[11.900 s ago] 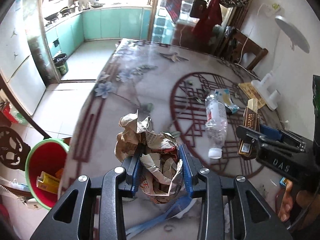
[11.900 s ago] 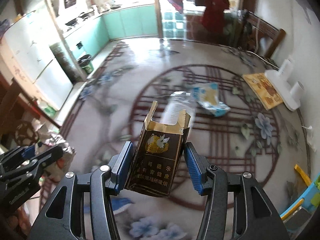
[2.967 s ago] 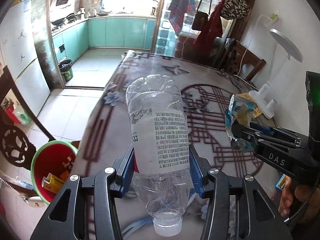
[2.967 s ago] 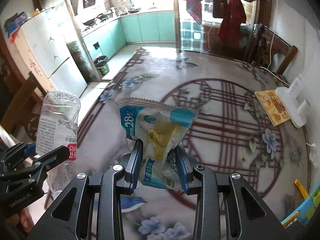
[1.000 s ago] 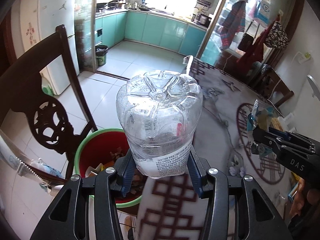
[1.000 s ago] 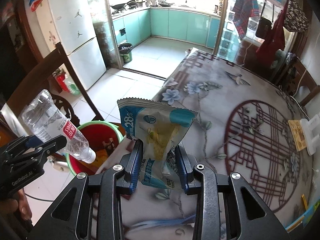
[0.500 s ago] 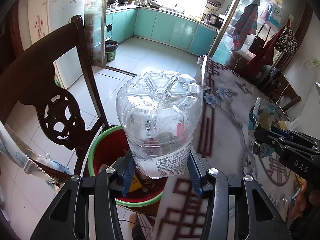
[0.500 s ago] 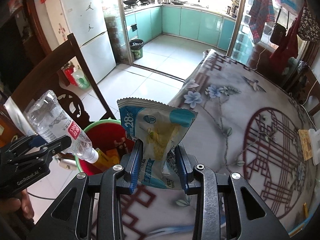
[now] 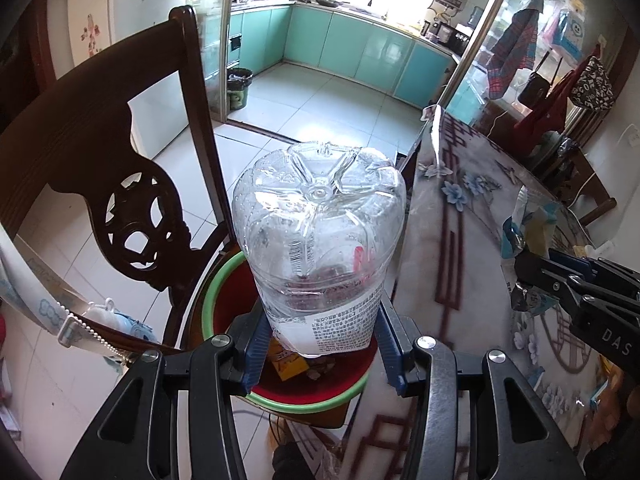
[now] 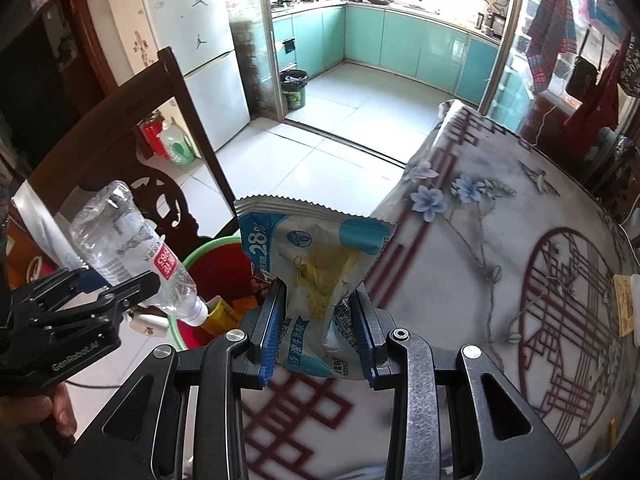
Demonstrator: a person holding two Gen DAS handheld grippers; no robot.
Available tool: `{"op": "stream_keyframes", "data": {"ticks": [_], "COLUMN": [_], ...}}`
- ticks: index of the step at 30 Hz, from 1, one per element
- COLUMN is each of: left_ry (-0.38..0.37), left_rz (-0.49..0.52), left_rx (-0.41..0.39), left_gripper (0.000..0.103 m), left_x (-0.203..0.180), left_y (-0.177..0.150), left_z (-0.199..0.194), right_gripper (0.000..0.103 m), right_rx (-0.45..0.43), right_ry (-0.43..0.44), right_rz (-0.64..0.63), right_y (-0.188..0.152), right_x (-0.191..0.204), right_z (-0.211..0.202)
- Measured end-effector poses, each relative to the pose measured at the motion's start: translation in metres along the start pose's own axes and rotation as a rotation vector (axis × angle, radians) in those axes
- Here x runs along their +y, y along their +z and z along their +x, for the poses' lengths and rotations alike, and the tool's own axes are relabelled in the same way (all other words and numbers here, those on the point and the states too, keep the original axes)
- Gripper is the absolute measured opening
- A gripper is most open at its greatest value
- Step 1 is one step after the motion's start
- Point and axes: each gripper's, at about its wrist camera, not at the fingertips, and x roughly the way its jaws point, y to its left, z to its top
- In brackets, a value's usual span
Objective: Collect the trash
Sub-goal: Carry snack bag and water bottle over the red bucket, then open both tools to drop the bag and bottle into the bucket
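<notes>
My left gripper (image 9: pixel 322 344) is shut on a clear plastic bottle (image 9: pixel 320 240), base toward the camera, cap pointing down over a red bin with a green rim (image 9: pixel 224 280). In the right wrist view the bottle (image 10: pixel 132 248) slants cap-down above the bin (image 10: pixel 224 256). My right gripper (image 10: pixel 320 328) is shut on a blue and white snack wrapper (image 10: pixel 316 252), held over the table edge next to the bin. The wrapper also shows in the left wrist view (image 9: pixel 528 236).
A dark carved wooden chair (image 9: pixel 120 184) stands left of the bin. The floral table (image 10: pixel 500 240) lies to the right. The bin holds yellow and other trash (image 9: pixel 288 362). White tiled floor and a small black bin (image 10: pixel 294 90) lie beyond.
Both grippers have moved a little further left off the table toward the bin. The bottle now hangs over the bin opening. Both grips are unchanged.
</notes>
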Motion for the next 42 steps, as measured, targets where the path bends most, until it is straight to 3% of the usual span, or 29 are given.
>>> {"op": "stream_keyframes", "data": {"ticks": [20,38,42], "left_ry": [0.021,0.036,0.041], "left_rz": [-0.021,-0.012,-0.037], "left_rx": [0.145,0.281,0.296], "left_gripper": [0.046,0.046,0.053], "left_x": [0.029,0.038,0.041], "left_y": [-0.002,-0.011,-0.009], "left_z": [0.065,0.121,0.125], "right_gripper": [0.032,0.035,0.036], "right_rx": [0.119,0.2,0.198], "right_ry": [0.091,0.092,0.094], "right_rz": [0.005,0.052,0.049], "right_y": [-0.001,-0.007,-0.004], "right_x": [0.034,0.035,0.037], "right_z": [0.051,0.082,0.082]}}
